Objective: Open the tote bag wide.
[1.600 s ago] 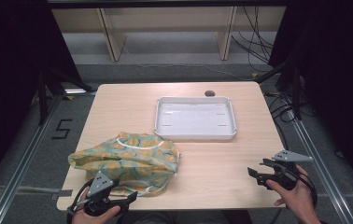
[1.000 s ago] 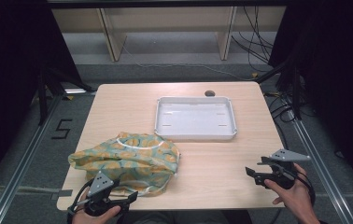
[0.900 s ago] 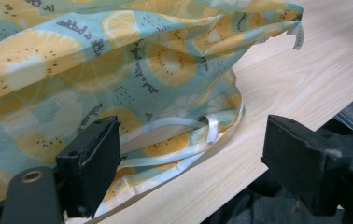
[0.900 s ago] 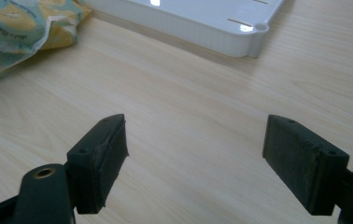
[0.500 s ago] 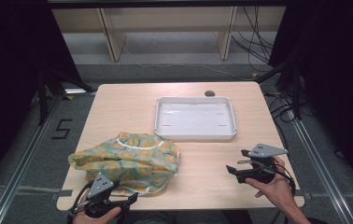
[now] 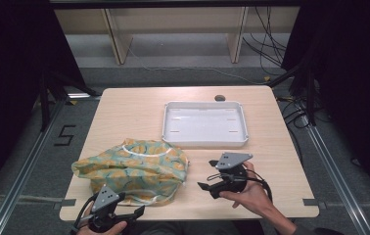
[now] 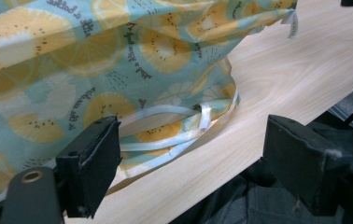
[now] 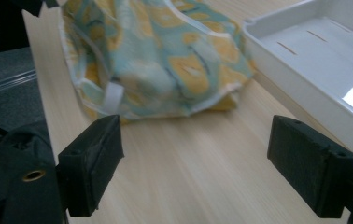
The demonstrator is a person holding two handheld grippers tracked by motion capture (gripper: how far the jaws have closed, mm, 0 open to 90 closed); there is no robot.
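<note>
Lemon-print cloth bag (image 6: 134, 169) lies just ahead of the left gripper (image 6: 124, 214) and facing the right gripper (image 6: 207, 185) — both with jaws spread apart, clasping nothing.

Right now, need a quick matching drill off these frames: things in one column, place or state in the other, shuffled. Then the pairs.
Things
1. cloth bag
2. white tray
3. left gripper
4. right gripper

Place or state
A. open, at the table's near edge, just in front of the bag
B. empty, on the far half of the table
C. open, over bare wood right of the bag, pointing at it
D. slumped on the table's near left part, lemon print

Pairs: 1-D, 2-B, 3-A, 4-C
</note>
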